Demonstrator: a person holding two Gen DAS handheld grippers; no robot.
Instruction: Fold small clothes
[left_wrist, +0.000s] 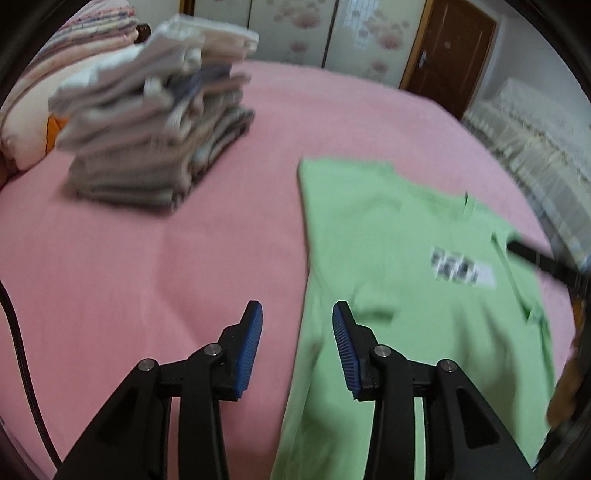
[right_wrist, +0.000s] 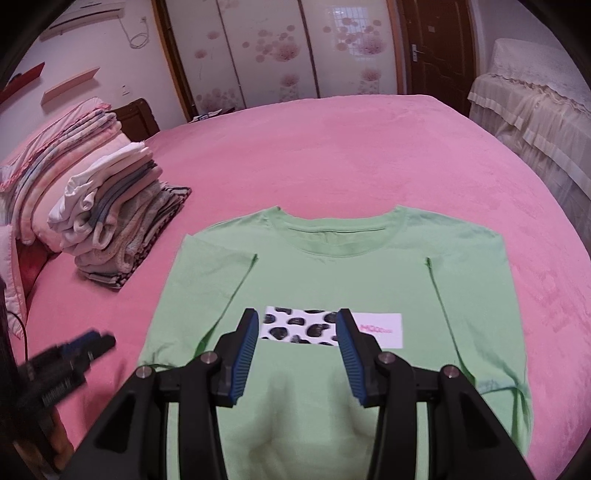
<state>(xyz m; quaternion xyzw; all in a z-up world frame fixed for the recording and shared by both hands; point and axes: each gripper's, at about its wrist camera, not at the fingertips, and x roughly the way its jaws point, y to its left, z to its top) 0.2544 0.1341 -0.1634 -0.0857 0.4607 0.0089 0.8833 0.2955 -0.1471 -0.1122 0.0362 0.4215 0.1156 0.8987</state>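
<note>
Left gripper (left_wrist: 297, 325) hangs with jaws parted and nothing between them, over the left edge of the green shirt (right_wrist: 332, 266), where cloth meets the pink bed (right_wrist: 351, 155). Right gripper (right_wrist: 295, 332) is likewise released and empty, poised above the printed patch (right_wrist: 332, 326) at mid-chest. Shirt lies flat, front up, collar (right_wrist: 336, 221) away from the person, both sleeves seemingly tucked inward along the two seam lines; body not yet folded, by the look of it. Stack (right_wrist: 122, 221) of finished clothes sits well apart to the left, beside the pillows (right_wrist: 55, 147). Judgement: the step in hand is a fresh grasp for the next fold. To do it well, each gripper should take a matching spot on its own side, pinching all layers, tucked sleeve included, so nothing slips loose. Lift both sides evenly, keep the cloth taut between them, and lay edge on edge squarely. Left view is blurred, so exact fingertip height over the cloth is unclear. Risk: catching only the top layer, or snagging the bed cover.
</note>
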